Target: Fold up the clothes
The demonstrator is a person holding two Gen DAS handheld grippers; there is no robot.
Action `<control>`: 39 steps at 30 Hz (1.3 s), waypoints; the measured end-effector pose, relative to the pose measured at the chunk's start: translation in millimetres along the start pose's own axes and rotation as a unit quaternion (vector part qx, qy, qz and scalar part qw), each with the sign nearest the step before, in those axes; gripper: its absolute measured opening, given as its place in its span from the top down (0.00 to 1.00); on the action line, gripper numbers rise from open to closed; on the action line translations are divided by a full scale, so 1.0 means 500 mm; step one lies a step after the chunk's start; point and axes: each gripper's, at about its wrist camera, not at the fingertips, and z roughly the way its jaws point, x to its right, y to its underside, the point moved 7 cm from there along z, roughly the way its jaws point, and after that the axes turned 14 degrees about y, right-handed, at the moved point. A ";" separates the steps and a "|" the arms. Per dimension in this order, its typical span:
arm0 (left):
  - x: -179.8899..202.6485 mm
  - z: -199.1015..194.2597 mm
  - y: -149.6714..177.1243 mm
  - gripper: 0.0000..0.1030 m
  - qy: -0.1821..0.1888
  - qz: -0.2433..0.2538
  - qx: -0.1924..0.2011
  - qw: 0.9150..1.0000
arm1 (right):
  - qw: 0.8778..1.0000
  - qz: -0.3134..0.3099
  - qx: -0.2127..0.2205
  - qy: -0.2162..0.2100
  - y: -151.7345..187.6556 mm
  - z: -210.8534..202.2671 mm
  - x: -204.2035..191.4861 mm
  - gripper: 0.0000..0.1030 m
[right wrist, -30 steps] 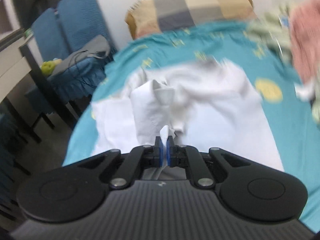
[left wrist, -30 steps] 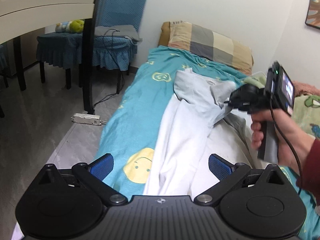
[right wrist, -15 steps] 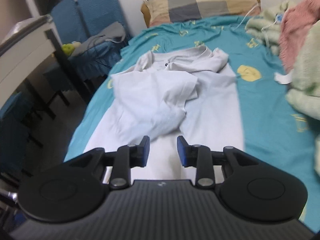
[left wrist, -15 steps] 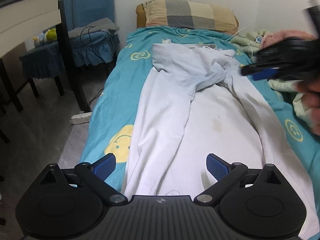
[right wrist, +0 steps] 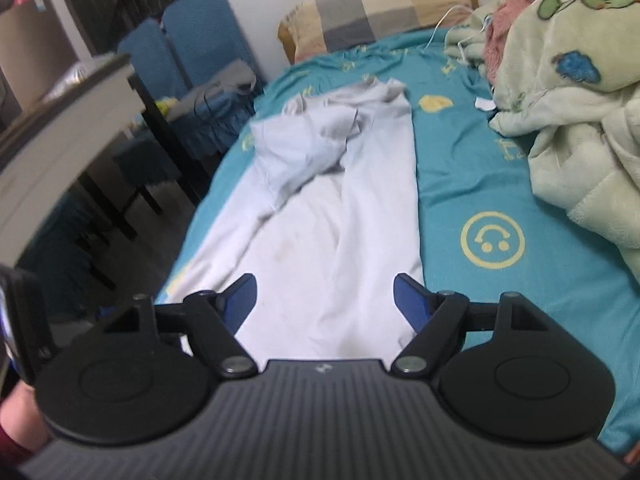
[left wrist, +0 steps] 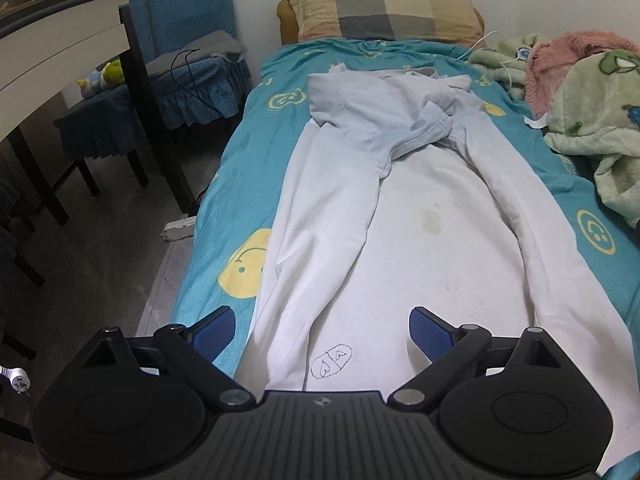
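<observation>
Jaws of both grippers gape above one white shirt [left wrist: 420, 216].

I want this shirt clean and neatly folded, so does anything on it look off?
Yes. The white shirt has a yellowish stain mid-body, and its folded-in sleeve lies bunched and askew near the collar rather than flat. A small pen-like doodle marks the near hem.

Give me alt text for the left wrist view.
A white shirt lies lengthwise on a teal smiley-print bed, one sleeve folded across its chest. The open left gripper hovers over the hem; a plaid pillow sits at the head.
</observation>
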 end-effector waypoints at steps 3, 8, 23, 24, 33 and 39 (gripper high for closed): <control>0.000 0.001 0.001 0.08 -0.008 0.004 -0.003 1.000 | 1.000 -0.007 -0.005 0.001 0.007 0.010 -0.004 0.26; -0.002 0.012 0.005 0.11 -0.015 0.006 -0.017 1.000 | 1.000 -0.017 -0.013 0.000 0.019 0.024 -0.012 0.26; -0.122 -0.017 0.030 0.20 0.018 -0.096 -0.150 0.984 | 0.999 0.035 -0.020 -0.021 -0.004 0.022 0.027 0.26; -0.136 -0.022 0.036 0.21 0.017 -0.114 -0.161 0.980 | 0.999 0.039 -0.020 -0.022 -0.004 0.022 0.031 0.26; -0.133 -0.040 0.092 0.74 0.040 -0.176 -0.256 0.950 | 0.996 0.078 -0.028 -0.035 -0.010 0.020 0.067 0.26; -0.038 -0.126 0.036 0.95 0.073 -0.092 -0.209 0.971 | 0.993 0.098 -0.042 -0.041 -0.003 0.036 0.081 0.25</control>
